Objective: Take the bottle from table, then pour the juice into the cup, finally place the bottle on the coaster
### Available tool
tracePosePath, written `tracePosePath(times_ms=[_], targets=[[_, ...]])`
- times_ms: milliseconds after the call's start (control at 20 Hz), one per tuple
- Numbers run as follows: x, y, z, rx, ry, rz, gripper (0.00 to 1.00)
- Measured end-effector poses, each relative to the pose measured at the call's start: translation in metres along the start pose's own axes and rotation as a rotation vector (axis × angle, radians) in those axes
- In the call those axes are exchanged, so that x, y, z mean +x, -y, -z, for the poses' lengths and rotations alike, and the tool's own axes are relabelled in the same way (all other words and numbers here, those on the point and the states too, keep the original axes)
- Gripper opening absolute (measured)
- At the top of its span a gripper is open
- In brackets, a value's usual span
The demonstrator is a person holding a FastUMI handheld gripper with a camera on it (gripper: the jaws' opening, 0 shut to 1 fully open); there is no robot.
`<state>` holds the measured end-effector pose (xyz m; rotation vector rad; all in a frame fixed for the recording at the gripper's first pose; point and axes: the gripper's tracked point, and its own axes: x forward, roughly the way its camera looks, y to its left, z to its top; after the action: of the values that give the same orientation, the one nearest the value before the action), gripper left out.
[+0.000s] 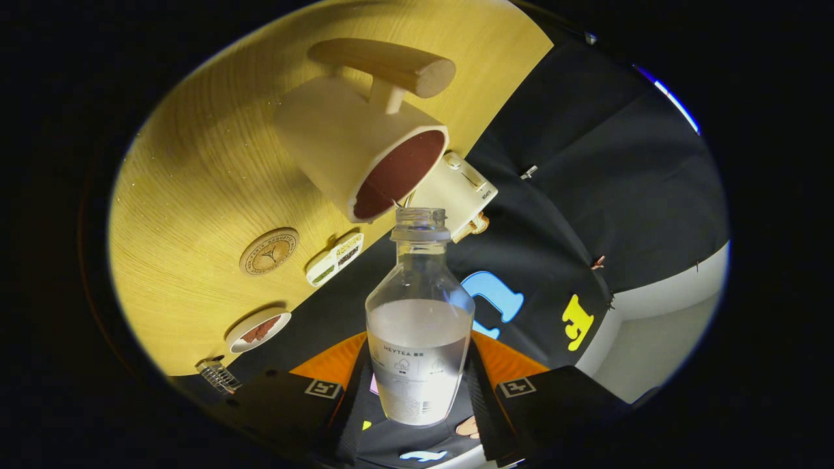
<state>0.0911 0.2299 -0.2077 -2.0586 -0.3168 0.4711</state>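
The whole scene is tilted, so the wooden desk (195,195) slants up and away on the left. Lowest on it, by the desk's edge, is a small metal grid piece (219,376). Next to that lies a little round dish (258,329) with something reddish brown in it. Further along sits a round wooden coaster (268,251), bare, with a small white tray (335,259) of several compartments just beside it. Beyond those stands a cream cup (360,146) with a dark red inside and a wooden handle, its open mouth turned toward the bottle. Behind the cup there is a pale box-like device (457,189). The claw (420,389) is clamped on the lower body of a clear bottle (419,326), one finger pressing each side. The bottle is uncapped, about half full of cloudy whitish juice, and its open neck sits right at the cup's rim.
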Motion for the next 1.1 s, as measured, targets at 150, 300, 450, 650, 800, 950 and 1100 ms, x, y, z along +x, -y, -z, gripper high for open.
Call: tracePosePath(times_ms=[150, 300, 450, 650, 800, 950, 1100], targets=[[-0.001, 0.000, -0.001, 0.003, 0.002, -0.003, 0.72], [0.001, -0.001, 0.001, 0.019, -0.009, -0.020, 0.72], [0.000, -0.008, 0.005, 0.099, -0.037, -0.043, 0.72], [-0.005, -0.022, 0.004, 0.262, -0.090, -0.107, 0.72], [-0.013, -0.037, 0.000, 0.421, -0.135, -0.160, 0.72], [-0.024, -0.045, -0.007, 0.582, -0.166, -0.200, 0.72], [-0.026, -0.048, -0.016, 0.769, -0.198, -0.233, 0.73]])
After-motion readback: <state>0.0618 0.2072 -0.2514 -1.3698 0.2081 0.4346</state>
